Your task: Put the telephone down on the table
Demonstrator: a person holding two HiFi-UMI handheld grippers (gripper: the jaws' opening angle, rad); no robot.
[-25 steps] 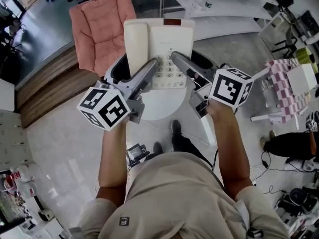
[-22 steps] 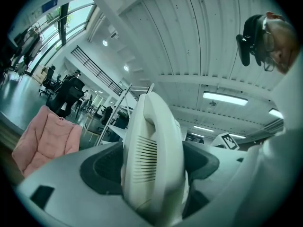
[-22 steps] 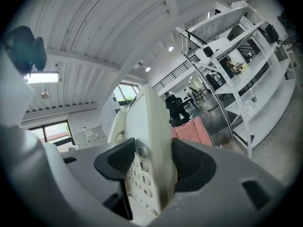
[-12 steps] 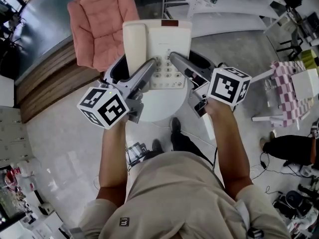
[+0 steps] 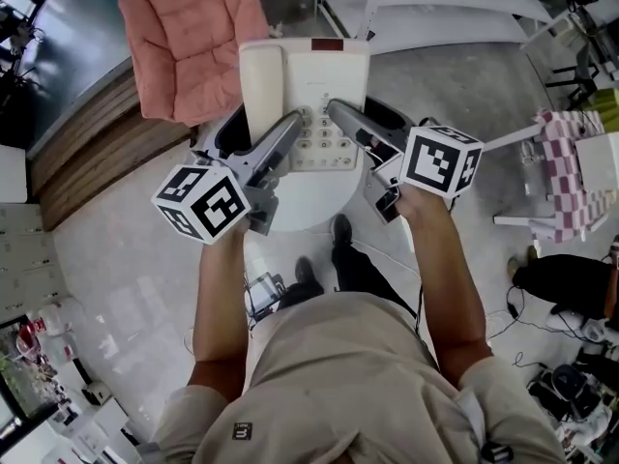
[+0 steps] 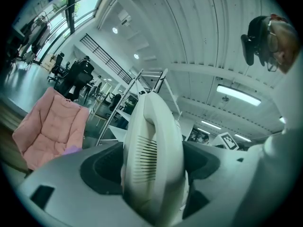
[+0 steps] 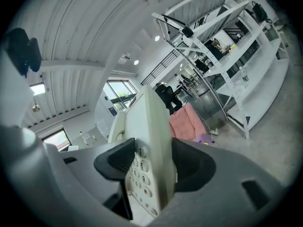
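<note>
A cream telephone [image 5: 305, 85], handset on its left and keypad in the middle, is held up over a small round white table [image 5: 308, 211]. My left gripper [image 5: 288, 133] is shut on its left side, where the ribbed handset [image 6: 152, 160] fills the gap between the jaws. My right gripper [image 5: 340, 116] is shut on the right side, and the keypad edge [image 7: 147, 164] sits between its jaws. Whether the telephone touches the table is hidden by the telephone itself.
A pink cushioned chair [image 5: 189, 42] stands behind the table to the left. White shelving [image 5: 455, 17] runs along the back right. A pink checkered stool [image 5: 571, 167] and a seated person's dark legs [image 5: 566, 283] are at the right, with cables on the floor.
The telephone and both grippers stay almost where they were. The head view has drifted a little, so the chair and floor sit slightly differently in the picture.
</note>
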